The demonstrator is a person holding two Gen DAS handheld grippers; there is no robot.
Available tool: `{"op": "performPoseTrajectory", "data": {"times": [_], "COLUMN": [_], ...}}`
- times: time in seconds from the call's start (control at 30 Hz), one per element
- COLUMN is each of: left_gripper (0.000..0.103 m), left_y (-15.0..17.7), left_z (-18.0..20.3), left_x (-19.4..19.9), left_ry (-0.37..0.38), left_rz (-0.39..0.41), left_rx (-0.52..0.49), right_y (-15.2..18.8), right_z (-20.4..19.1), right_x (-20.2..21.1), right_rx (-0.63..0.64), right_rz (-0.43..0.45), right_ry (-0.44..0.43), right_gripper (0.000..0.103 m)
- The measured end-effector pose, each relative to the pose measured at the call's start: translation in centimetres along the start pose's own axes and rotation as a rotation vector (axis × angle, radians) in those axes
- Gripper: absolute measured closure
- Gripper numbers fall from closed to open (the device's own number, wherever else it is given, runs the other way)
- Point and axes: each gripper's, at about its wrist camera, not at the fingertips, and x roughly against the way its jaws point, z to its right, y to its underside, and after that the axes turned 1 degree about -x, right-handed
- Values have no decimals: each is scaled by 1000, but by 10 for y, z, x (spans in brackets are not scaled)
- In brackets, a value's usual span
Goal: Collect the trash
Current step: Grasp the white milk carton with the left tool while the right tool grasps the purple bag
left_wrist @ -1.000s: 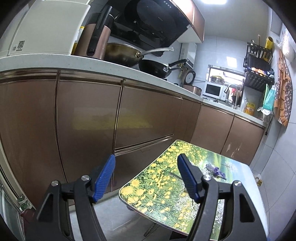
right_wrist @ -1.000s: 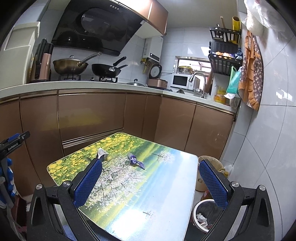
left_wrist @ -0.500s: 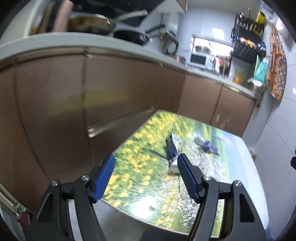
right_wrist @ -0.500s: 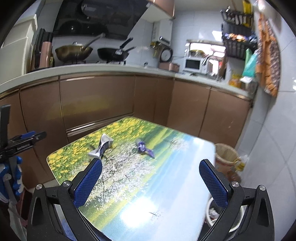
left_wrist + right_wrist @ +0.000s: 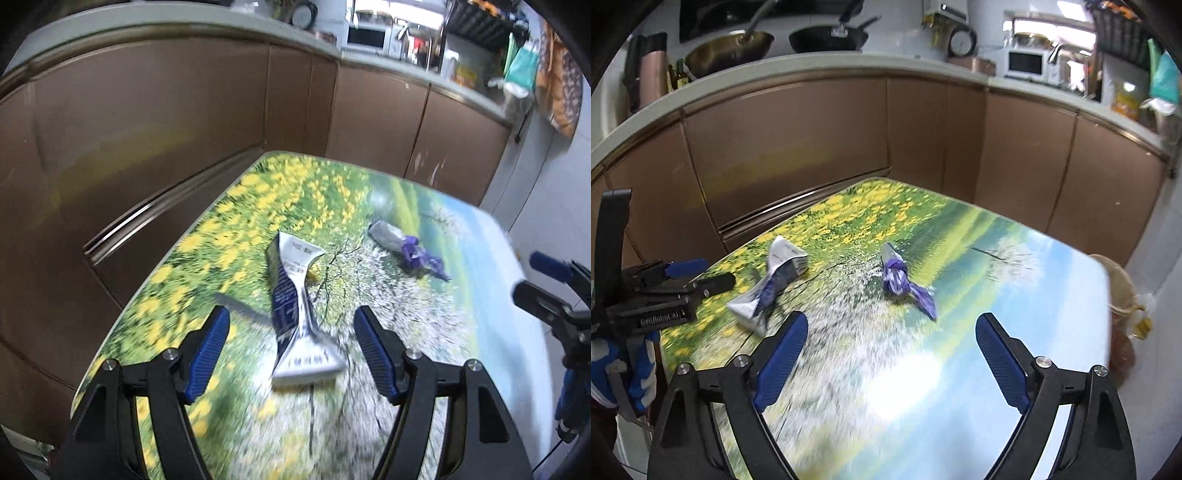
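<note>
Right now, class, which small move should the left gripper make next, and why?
Probably ease the left gripper forward and down over the crushed carton. Its jaws stand open and empty, and the carton lies on the table just ahead, lined up between them.

On the table: twisted carton near the left edge, knotted wrapper to its right, toward the middle, well apart. Behind the far edge: cabinets under a counter bearing pans at left, microwave at right. Beyond the right edge: basket on the floor
</note>
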Motion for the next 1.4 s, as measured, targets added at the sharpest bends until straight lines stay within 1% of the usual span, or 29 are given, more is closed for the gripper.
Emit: {"op": "performPoseTrajectory", "data": {"times": [0.1,0.2,0.3,0.37,0.5,0.53,0.57,0.6,0.63,0.67,0.7,0.73,0.77,0.83,0.93,1.0,1.13,1.3,1.4], "left_gripper": [35,35,36,36,37,40,43,49,53,56,60,64,66,73,80,81,81,81,81], "left_y": [-8,-10,-10,-10,-9,-9,-8,-8,-7,-6,-5,-4,-4,-3,-1,0,2,2,1], "left_z": [6,8,11,13,17,17,18,19,21,21,22,22,22,22,22,23,27,36,50], "left_x": [-29,-45,-55,-57,-59,-60,-61,-63,-63,-64,-65,-65,-65,-63,-60,-57,-46,-29,-12], "left_ry": [-27,-49,-69,-76,-94,-92,-91,-93,-95,-93,-94,-95,-94,-90,-85,-80,-61,-5,24], "left_rz": [-47,-77,-88,-89,-84,-84,-85,-86,-87,-90,-93,-93,-93,-90,-83,-80,-63,-41,-23], "left_rx": [-18,-31,-44,-51,-68,-69,-73,-77,-81,-83,-83,-83,-82,-77,-79,-78,-78,-60,-77], "right_y": [-12,-21,-30,-33,-36,-37,-37,-37,-36,-35,-33,-32,-31,-28,-24,-21,-13,-1,8], "right_z": [1,1,11,15,19,20,21,22,22,21,21,21,21,21,21,20,20,23,30], "right_x": [-42,-74,-104,-117,-135,-140,-144,-147,-150,-152,-152,-153,-152,-149,-141,-131,-105,-63,-33], "right_rx": [4,5,12,15,20,16,10,5,5,7,11,13,15,12,11,5,-11,-45,-60], "right_rz": [-37,-64,-90,-104,-130,-138,-145,-154,-159,-161,-164,-165,-165,-163,-156,-146,-118,-74,-40], "right_ry": [-16,-29,-31,-34,-47,-53,-57,-58,-57,-53,-50,-49,-47,-50,-59,-65,-78,-80,-73], "right_gripper": [16,17,18,21,33,37,39,44,50,55,64,70,72,72,73,75,75,75,75]}}
